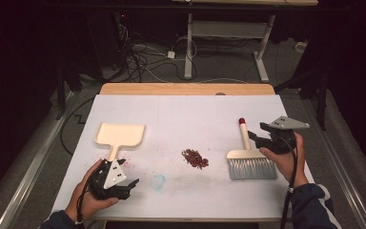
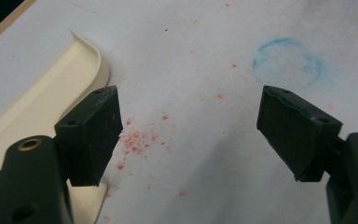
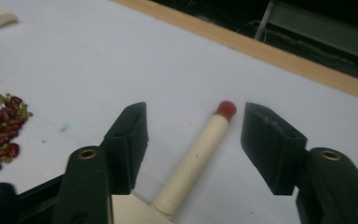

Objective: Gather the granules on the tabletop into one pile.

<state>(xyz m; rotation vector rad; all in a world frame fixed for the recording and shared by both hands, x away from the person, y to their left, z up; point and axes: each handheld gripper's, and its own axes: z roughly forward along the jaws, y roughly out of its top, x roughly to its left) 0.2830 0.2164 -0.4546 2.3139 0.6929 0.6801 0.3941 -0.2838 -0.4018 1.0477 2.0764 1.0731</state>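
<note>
The right gripper (image 1: 256, 137) hovers just above the brush (image 1: 248, 160), at about 3 o'clock on the white table (image 1: 181, 114); its jaws are apart, and the cream handle lies between them without contact. The left gripper (image 1: 132, 183), at 8 o'clock, is wide open and empty, just beside the dustpan (image 1: 119, 136). The red beans (image 1: 195, 158) lie near the centre.

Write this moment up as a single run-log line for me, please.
left gripper: open by dustpan handle | right gripper: open, astride brush handle, pads clear | beans: piled mid-table, unswept
</note>
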